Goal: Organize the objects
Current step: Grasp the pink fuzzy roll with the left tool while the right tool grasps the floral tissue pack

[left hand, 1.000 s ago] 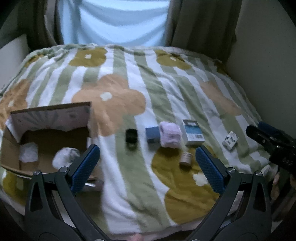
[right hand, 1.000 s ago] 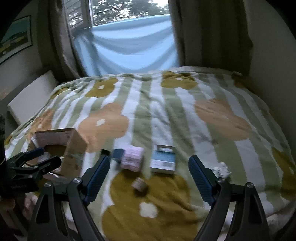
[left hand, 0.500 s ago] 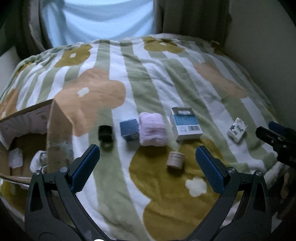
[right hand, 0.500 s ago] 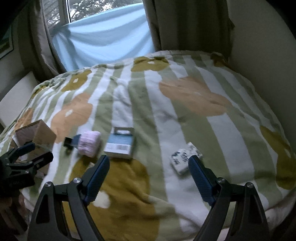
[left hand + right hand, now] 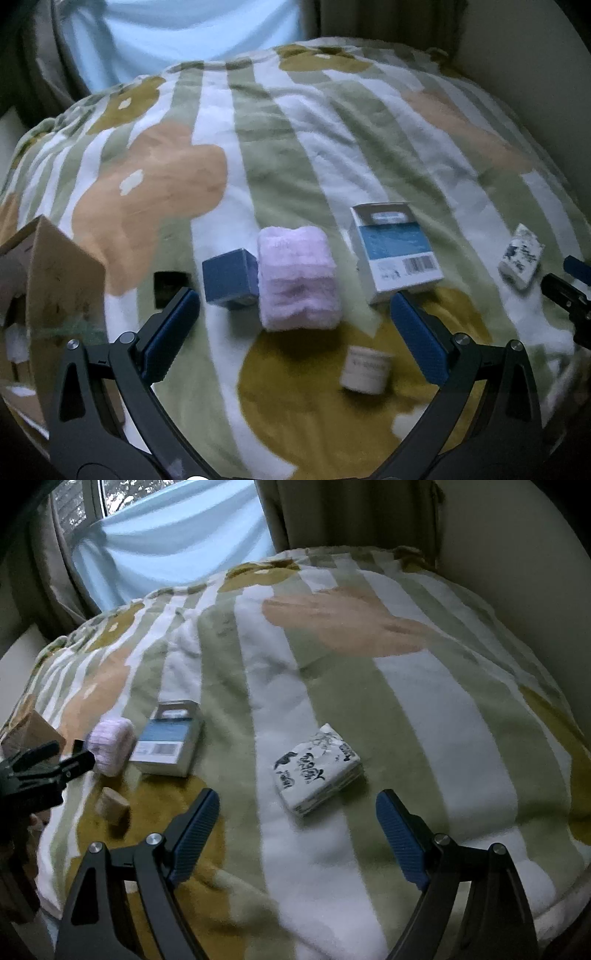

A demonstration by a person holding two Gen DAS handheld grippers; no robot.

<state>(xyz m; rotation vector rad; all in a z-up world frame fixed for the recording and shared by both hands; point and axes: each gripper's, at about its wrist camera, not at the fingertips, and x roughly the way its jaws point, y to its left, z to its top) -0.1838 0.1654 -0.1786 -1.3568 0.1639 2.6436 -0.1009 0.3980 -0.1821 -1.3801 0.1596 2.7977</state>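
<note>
On the flowered blanket lie a rolled pink towel (image 5: 297,282), a small dark blue box (image 5: 231,280), a black object (image 5: 167,286), a blue and white box (image 5: 397,251), a small beige jar (image 5: 365,369) and a white tissue pack (image 5: 521,260). My left gripper (image 5: 293,336) is open and empty, just short of the pink towel. My right gripper (image 5: 297,834) is open and empty, just short of the tissue pack (image 5: 317,770). The right wrist view also shows the towel (image 5: 110,746), the blue and white box (image 5: 168,738) and the jar (image 5: 112,808).
An open cardboard box (image 5: 55,295) stands at the left edge of the bed. A wall runs along the right side and curtains hang behind the bed. The left gripper shows at the left in the right wrist view (image 5: 44,771).
Both grippers have moved forward and rightward over the bed. The left now faces the pink towel; the right has swung from the towel and box to the tissue pack. Both stay open.
</note>
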